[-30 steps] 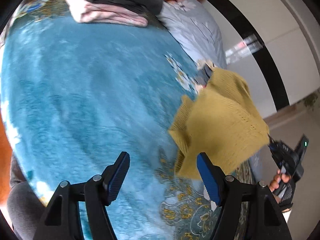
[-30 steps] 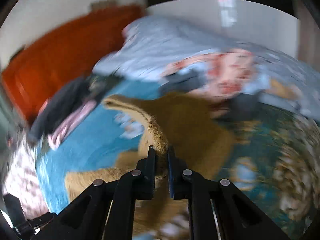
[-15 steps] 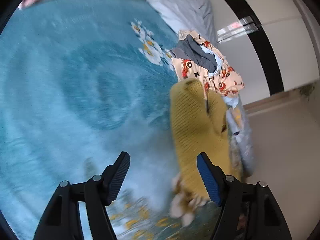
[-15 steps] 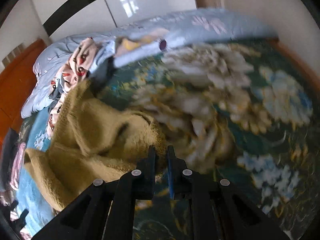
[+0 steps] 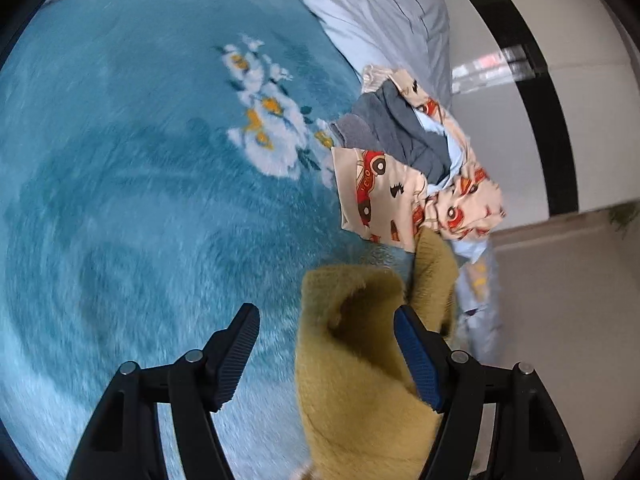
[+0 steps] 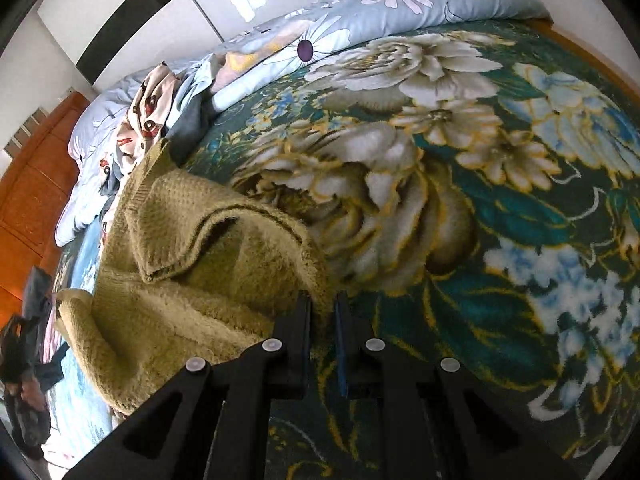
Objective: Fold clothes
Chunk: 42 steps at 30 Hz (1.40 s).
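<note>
Right tool [image 6: 322, 312] is pinched tight on an edge of the mustard knit sweater [image 6: 192, 256], which lies crumpled on the floral blanket [image 6: 500, 208] of the bed. Left tool [image 5: 328, 344] gapes wide, sweater fabric between its fingers, beside a car-print garment [image 5: 384, 196].

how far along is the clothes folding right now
Early. Nothing in view looks folded yet. In hand: the right gripper is shut on an edge of the mustard knit sweater, which lies bunched on the floral blanket; the left gripper is open beside it, holding nothing. Left: spread and fold the sweater, then the car-print garment and grey piece heaped behind.
</note>
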Motion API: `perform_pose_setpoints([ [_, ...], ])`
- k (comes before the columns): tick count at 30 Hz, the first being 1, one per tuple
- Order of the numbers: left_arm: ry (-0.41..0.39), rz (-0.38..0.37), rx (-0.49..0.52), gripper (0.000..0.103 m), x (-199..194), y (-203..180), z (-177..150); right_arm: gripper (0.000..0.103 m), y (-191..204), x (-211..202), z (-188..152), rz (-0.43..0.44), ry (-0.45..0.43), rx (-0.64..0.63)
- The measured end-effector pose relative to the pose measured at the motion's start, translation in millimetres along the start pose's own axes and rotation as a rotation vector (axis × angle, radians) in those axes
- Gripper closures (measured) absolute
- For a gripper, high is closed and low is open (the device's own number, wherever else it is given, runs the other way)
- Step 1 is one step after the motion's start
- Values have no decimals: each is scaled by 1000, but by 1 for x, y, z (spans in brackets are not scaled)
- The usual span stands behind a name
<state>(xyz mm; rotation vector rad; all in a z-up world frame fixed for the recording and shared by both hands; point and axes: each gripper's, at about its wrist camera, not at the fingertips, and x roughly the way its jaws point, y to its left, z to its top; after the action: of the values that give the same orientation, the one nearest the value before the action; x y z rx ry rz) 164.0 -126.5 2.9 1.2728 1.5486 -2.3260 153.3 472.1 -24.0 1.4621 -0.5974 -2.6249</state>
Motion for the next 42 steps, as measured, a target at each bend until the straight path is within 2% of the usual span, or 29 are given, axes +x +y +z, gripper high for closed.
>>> perform_pose_setpoints([
  [5, 8, 31, 48, 31, 7, -1, -3, 92, -3, 1, 1, 15, 5, 25],
  [7, 11, 44, 67, 37, 10, -1, -4, 92, -3, 1, 2, 17, 6, 30],
  [9, 14, 56, 86, 59, 13, -1, -5, 92, -2, 0, 3, 13, 6, 25],
  [10, 16, 62, 96, 64, 14, -1, -6, 92, -1, 0, 3, 11, 5, 23],
  [12, 0, 82, 87, 85, 11, 0, -5, 92, 0, -1, 2, 10, 4, 21],
  [14, -15, 103, 79, 94, 8, 2, -4, 92, 2, -4, 2, 9, 2, 20],
  [15, -23, 113, 74, 95, 6, 3, -4, 92, 4, -5, 2, 9, 1, 21],
  [18, -82, 82, 57, 96, -12, 5, -1, 92, 10, -14, 4, 21, -13, 13],
  [22, -147, 62, 135, 96, -39, -15, 2, 92, 32, -29, 11, 39, -48, -41],
  [27, -246, 24, 173, 96, -83, -32, 11, 92, 81, -45, 21, 143, -88, -127],
  [29, -292, 39, 194, 97, -103, -33, 14, 92, 105, -50, 25, 200, -100, -166],
  [33, -359, 43, 184, 97, -146, -20, 15, 92, 157, -61, 32, 324, -134, -223],
  [36, -415, 17, 184, 97, -182, -4, 1, 92, 194, -84, 37, 443, -176, -274],
  [39, -472, -44, 162, 97, -218, 21, -20, 92, 200, -104, 38, 528, -213, -269],
  [42, -470, -79, 128, 97, -236, 49, -42, 93, 180, -102, 38, 499, -210, -232],
])
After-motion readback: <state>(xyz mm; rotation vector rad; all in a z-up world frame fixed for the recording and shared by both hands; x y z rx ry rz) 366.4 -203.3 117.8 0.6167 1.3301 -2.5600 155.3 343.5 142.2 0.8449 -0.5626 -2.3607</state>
